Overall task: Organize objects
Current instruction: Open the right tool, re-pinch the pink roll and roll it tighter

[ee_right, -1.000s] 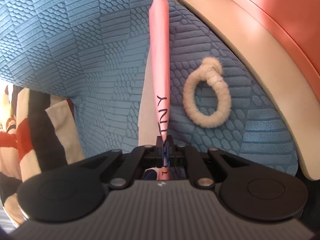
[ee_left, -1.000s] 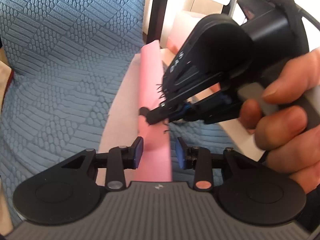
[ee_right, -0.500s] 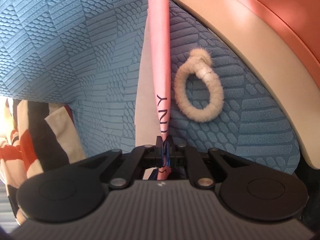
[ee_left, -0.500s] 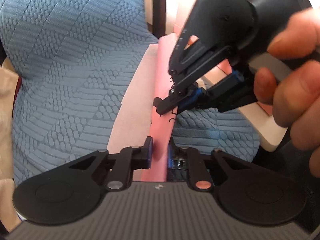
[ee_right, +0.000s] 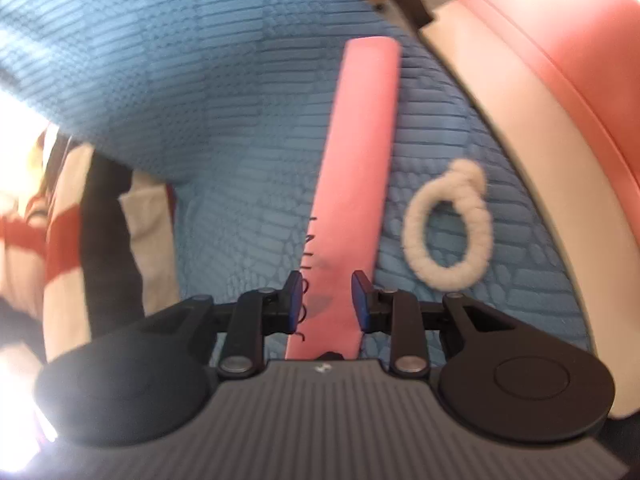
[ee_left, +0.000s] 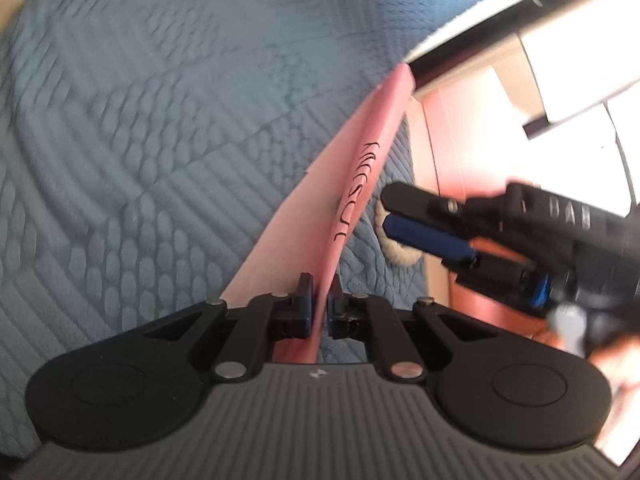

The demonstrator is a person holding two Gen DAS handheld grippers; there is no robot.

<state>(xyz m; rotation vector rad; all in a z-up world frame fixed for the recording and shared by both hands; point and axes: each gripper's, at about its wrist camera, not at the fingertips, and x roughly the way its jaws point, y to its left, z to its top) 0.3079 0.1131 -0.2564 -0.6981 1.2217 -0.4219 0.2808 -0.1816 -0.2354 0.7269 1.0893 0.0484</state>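
The left hand-held gripper [ee_left: 319, 300] is clamped on the near end of the flat pink book with black lettering [ee_left: 360, 184], whose long axis runs straight away from its fingers over the blue quilted bedspread [ee_left: 140, 140]. The right hand-held gripper [ee_right: 327, 300] is opening, its pads apart with the book [ee_right: 356, 184] between them but unpressed, so the left hand probably carries the coming move. Only the right wrist view shows the whole cream fuzzy hair tie [ee_right: 448, 224] lying just beside the book; the left view shows the right hand-held gripper [ee_left: 424, 220] hiding most of it.
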